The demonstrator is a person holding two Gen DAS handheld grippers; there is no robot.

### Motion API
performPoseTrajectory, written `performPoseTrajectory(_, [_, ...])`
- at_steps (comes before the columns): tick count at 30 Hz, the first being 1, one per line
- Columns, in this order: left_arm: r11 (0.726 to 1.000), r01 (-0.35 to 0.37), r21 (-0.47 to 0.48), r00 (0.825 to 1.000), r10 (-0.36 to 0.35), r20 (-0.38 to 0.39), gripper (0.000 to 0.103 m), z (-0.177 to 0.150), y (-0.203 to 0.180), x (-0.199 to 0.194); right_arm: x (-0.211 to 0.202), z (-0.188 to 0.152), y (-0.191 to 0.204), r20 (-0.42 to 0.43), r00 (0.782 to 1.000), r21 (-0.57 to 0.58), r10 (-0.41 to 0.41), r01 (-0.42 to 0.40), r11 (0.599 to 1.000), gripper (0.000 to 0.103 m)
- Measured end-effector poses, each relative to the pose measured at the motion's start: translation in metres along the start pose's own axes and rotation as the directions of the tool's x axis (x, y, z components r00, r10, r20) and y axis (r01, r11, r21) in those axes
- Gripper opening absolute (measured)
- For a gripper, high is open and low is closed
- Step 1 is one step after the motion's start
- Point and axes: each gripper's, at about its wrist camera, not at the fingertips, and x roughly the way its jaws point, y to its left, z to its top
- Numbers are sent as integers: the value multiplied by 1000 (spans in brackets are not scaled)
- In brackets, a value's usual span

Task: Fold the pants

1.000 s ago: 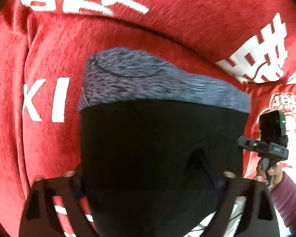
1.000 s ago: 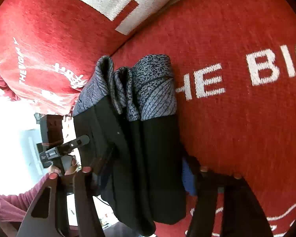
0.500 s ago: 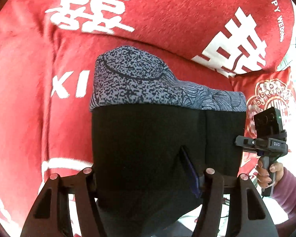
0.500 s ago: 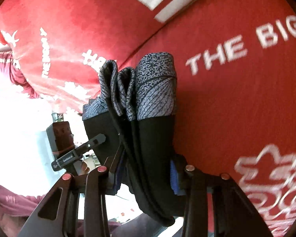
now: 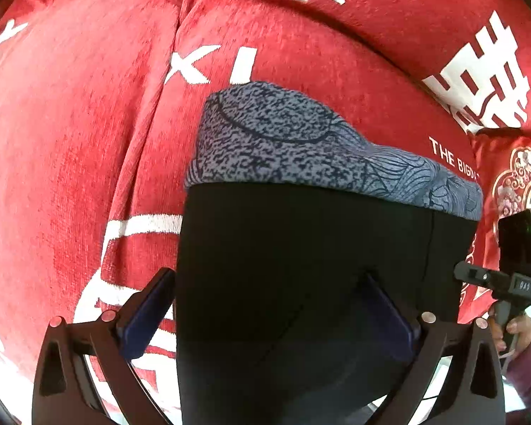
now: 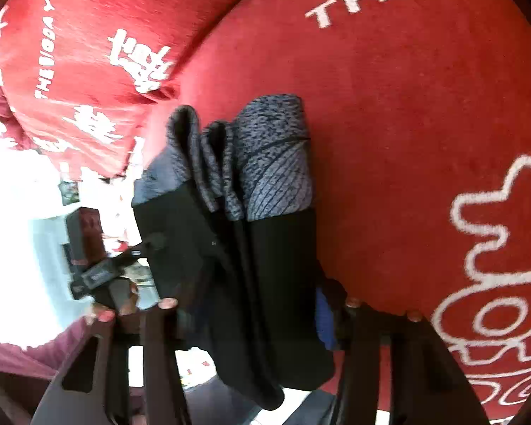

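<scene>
The folded black pants (image 5: 301, 248) with a grey patterned waistband (image 5: 283, 141) lie lengthwise on the red sofa seat (image 5: 70, 141), their lower end past its front edge. My left gripper (image 5: 269, 274) points steeply down over them, jaws opening wide. Its left pad (image 5: 145, 315) stands at the pants' left edge and its right pad (image 5: 382, 304) dents the fabric. In the right wrist view the pants (image 6: 276, 248) show as a thick bundle. My right gripper (image 6: 247, 301) holds that bundle from both sides, its jaws opening, the blue pad (image 6: 324, 322) against the cloth.
The sofa back cushion (image 5: 407, 17) with white characters rises behind the seat. A patterned red pillow (image 5: 513, 177) sits at the right. A hand in a purple sleeve (image 5: 527, 361) holds the other gripper. Bright floor (image 6: 24, 248) shows past the seat's front edge.
The left jaws narrowed on the pants, then spread wide. Both grippers and the pants have shifted across the sofa seat. The right jaws stand slightly wider than half a second ago.
</scene>
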Motion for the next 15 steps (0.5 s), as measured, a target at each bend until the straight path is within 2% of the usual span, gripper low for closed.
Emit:
performPoseTrajectory(2, [1000,-28,9,1000,28,0,103,-1,-3,-3,-5,-3,1,3,1000,-14,-28,28,1000,65])
performPoseTrajectory(6, [990,-132,48,991,131,25,103,-1,-22,-10,-17,-8,8,11,988,-10,-153,153,988,74])
performPoseTrajectory(11, [962,-268,56,963,266,33,103,-8,-38,-24,-36,-21,14,15,954,-12,-298,298,954,80])
performPoseTrajectory(15, [945,-323,48,946,321,43,103,-20,-50,-39,-54,-35,16,16,936,3,-351,351,937,81])
